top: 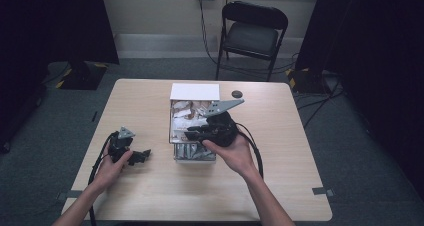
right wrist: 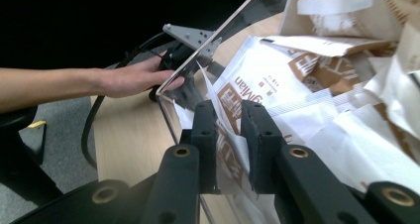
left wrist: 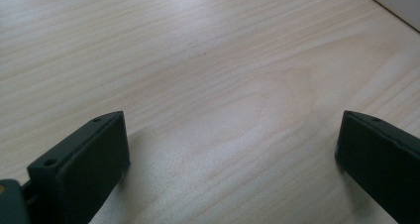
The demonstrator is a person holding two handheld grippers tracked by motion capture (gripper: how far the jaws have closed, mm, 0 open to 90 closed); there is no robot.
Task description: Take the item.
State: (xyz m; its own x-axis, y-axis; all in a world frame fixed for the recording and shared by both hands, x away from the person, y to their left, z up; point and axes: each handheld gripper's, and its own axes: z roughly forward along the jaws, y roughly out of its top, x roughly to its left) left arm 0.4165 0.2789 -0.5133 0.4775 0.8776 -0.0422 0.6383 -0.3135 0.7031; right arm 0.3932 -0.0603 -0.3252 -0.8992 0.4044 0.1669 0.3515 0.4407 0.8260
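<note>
While your right gripper (right wrist: 229, 127) pinches a white, brown-printed sachet (right wrist: 233, 105), the clear box (top: 194, 153) wall crowds it; your left gripper (left wrist: 233, 149) rests agape on the table (left wrist: 198, 60).

We get the high view looking forward and down over the whole bench (top: 150, 186). Left tool (left wrist: 233, 154) cam sits very close above bare bench wood. Right tool (right wrist: 229, 130) cam, close in the clear box (right wrist: 218, 30), faces 9 o'clock; it shares the left hand (right wrist: 133, 78) with the high view.
</note>
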